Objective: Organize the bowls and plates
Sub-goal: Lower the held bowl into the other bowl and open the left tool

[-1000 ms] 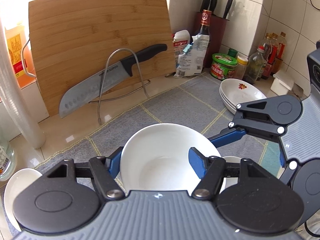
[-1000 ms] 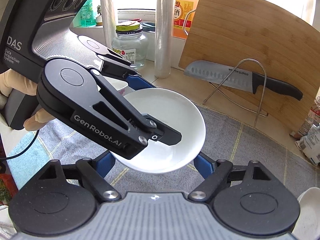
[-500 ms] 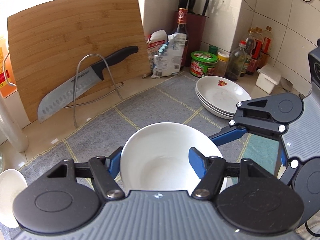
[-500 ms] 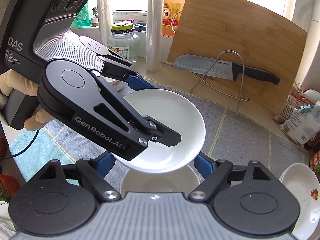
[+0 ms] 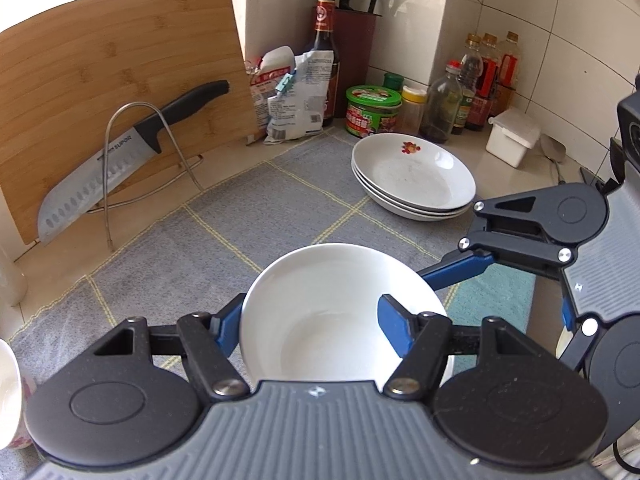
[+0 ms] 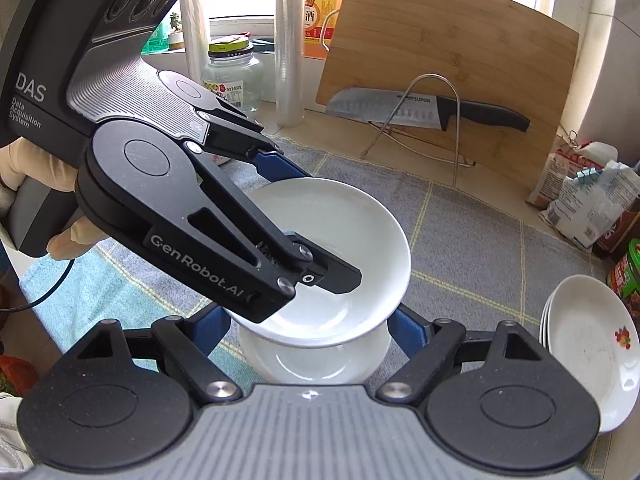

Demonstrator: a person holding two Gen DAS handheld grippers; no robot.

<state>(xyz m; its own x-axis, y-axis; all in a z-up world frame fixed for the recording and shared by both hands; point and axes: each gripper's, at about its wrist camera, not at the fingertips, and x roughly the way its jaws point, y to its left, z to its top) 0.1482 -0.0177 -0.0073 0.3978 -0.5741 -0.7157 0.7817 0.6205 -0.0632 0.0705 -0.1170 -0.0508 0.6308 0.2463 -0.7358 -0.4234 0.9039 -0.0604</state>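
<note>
Between the blue fingers of the left gripper [image 5: 312,320] sits a white bowl [image 5: 332,304], clamped by its rim above a second bowl [image 6: 316,360] framed by the right gripper [image 6: 310,326] with jaws apart, while stacked plates [image 5: 412,176] rest farther back on the grey mat [image 5: 240,216].

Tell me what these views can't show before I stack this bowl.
- Right wrist view: the lower bowl is mostly covered by the white bowl in the left gripper.
- Same view: the right gripper has its fingertips hidden behind that bowl, so contact cannot be told.
- Left wrist view: the patterned bowl is cut by the left edge.
</note>
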